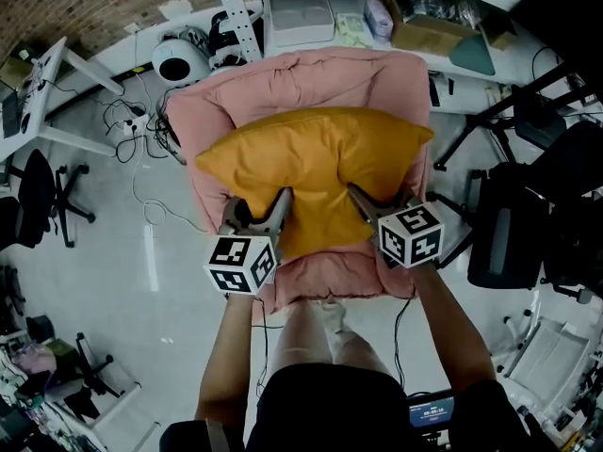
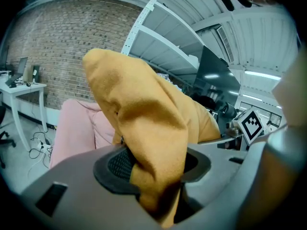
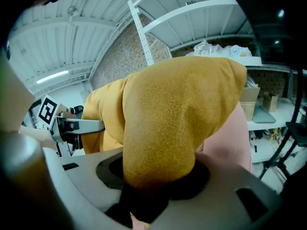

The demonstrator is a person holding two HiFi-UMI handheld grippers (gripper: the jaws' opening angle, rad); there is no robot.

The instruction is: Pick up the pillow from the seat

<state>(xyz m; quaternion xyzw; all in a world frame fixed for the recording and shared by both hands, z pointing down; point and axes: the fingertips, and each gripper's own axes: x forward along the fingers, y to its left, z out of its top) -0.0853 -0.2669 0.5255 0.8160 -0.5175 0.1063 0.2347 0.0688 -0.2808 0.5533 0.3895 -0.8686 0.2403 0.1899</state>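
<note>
A mustard-yellow pillow [image 1: 316, 163] hangs just above the pink cushioned seat [image 1: 301, 78], lifted at its near edge. My left gripper [image 1: 273, 210] is shut on the pillow's near-left edge, and the yellow fabric [image 2: 153, 143] bulges out between its dark pads. My right gripper [image 1: 363, 203] is shut on the near-right edge, with the pillow [image 3: 177, 119] filling the gap between its jaws. In each gripper view the other gripper's marker cube shows beyond the pillow. The fingertips themselves are buried in the fabric.
A white shelf unit [image 1: 311, 8] with boxes stands behind the seat. A white round device [image 1: 174, 61] and loose cables [image 1: 141, 121] lie on the floor at the left. Black office chairs [image 1: 528, 224] stand at the right, and another [image 1: 38, 196] at the left.
</note>
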